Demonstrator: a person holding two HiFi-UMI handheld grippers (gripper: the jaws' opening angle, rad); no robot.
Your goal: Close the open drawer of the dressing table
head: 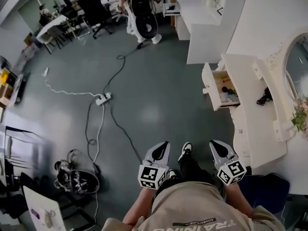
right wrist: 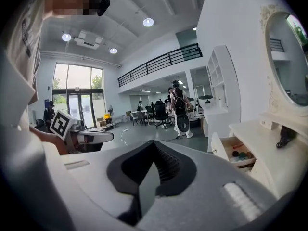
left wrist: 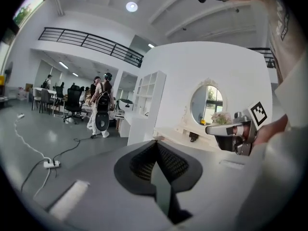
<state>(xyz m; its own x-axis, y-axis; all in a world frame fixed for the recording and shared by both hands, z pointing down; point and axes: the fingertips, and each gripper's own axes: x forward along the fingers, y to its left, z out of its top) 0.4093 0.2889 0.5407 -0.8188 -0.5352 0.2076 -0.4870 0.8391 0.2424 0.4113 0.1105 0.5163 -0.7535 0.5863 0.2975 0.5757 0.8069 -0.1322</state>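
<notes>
The white dressing table [head: 250, 109] stands along the right wall. Its drawer [head: 217, 86] is pulled out toward the floor, with small items inside. In the right gripper view the open drawer [right wrist: 235, 155] shows to the right of the jaws, some way off. My left gripper [head: 165, 145] and right gripper [head: 213, 144] hover low in front of me, well short of the drawer and touching nothing. Both are shut, with nothing between their pads [left wrist: 144, 160] [right wrist: 166, 165]. The left gripper view looks past the table's oval mirror [left wrist: 207, 105] and catches the right gripper [left wrist: 235, 130].
A power strip [head: 103, 98] and trailing cables cross the grey floor on the left. A person [head: 139, 11] stands at the far end near desks and office chairs. A white shelf unit [head: 204, 30] stands beyond the dressing table. A black object [head: 264, 97] and flowers [head: 301, 115] rest on the tabletop.
</notes>
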